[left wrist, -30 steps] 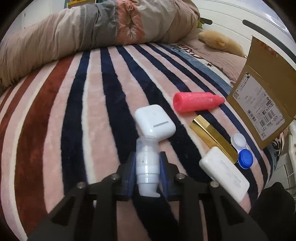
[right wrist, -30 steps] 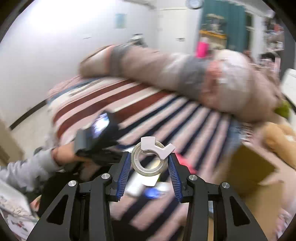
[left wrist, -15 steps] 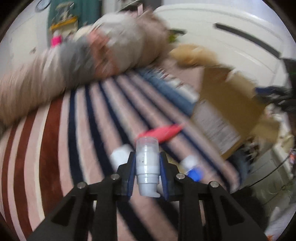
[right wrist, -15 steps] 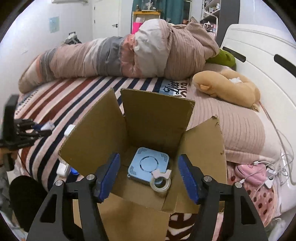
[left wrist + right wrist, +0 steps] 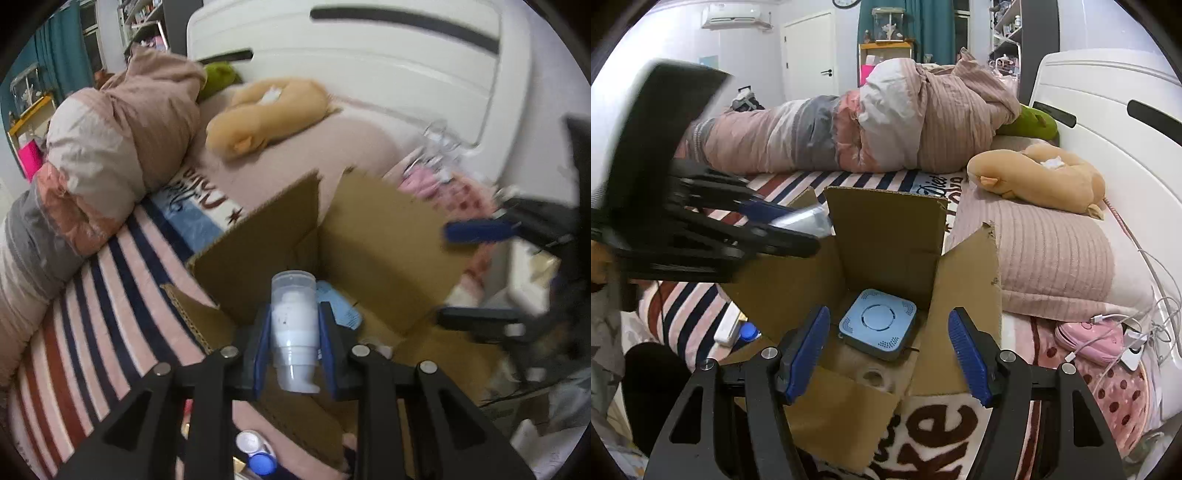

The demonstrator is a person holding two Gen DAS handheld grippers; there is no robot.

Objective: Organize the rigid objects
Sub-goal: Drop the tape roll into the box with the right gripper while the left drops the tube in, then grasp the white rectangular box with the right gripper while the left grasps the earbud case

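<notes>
A white pump bottle (image 5: 293, 332) with a clear cap stands between the blue pads of my left gripper (image 5: 294, 317), whose jaws are just starting to open while still pressing it. It hangs above the open cardboard box (image 5: 369, 236). My right gripper (image 5: 888, 314) is over the same box, jaws opening with nothing between them. Below it, inside the box (image 5: 886, 236), lie a light-blue square device (image 5: 877, 323) and a tape roll (image 5: 873, 376). The left gripper (image 5: 798, 229) shows blurred at the box's left flap in the right wrist view.
The box sits on a striped blanket (image 5: 110, 295). A lens case (image 5: 258, 454) and a white case (image 5: 726, 328) lie beside the box. A rolled quilt (image 5: 886, 122), a plush toy (image 5: 1034, 177), a pillow (image 5: 1052, 258) and cables (image 5: 1108, 332) lie behind and to the right.
My left gripper carried the bottle up from the blanket to above the box. My right gripper swung over the box, opened and dropped the tape roll inside.
</notes>
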